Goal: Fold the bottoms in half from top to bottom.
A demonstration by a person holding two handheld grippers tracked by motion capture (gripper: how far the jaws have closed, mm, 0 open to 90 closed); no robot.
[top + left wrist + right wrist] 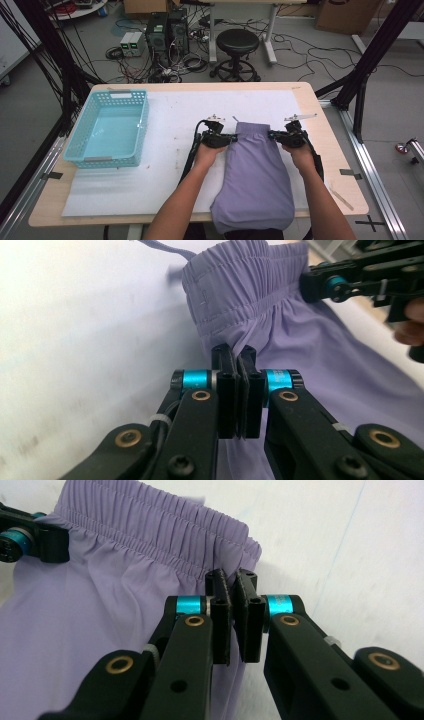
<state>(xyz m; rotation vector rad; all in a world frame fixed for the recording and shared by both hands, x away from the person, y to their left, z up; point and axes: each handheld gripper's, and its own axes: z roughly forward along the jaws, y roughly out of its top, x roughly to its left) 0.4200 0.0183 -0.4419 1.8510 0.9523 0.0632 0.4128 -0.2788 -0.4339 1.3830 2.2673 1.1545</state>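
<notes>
Both grippers clamped on purple shorts (pixel 255 170): left gripper (pixel 233 138) pinching left edge below waistband, right gripper (pixel 270 135) pinching right edge. Shorts flat on white mat (pixel 170 130).

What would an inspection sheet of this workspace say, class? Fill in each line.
Surface: wooden table under a white mat, marked with smudges.
Job's things: purple shorts, waistband away from the person, hem overhanging the near edge.
Clutter: empty light-blue basket at left.
Grippers: left tool and right tool each shut on a waistband side.
Cables: one trailing from each tool; tangle on floor.
Surroundings: black stool, computer towers.
</notes>
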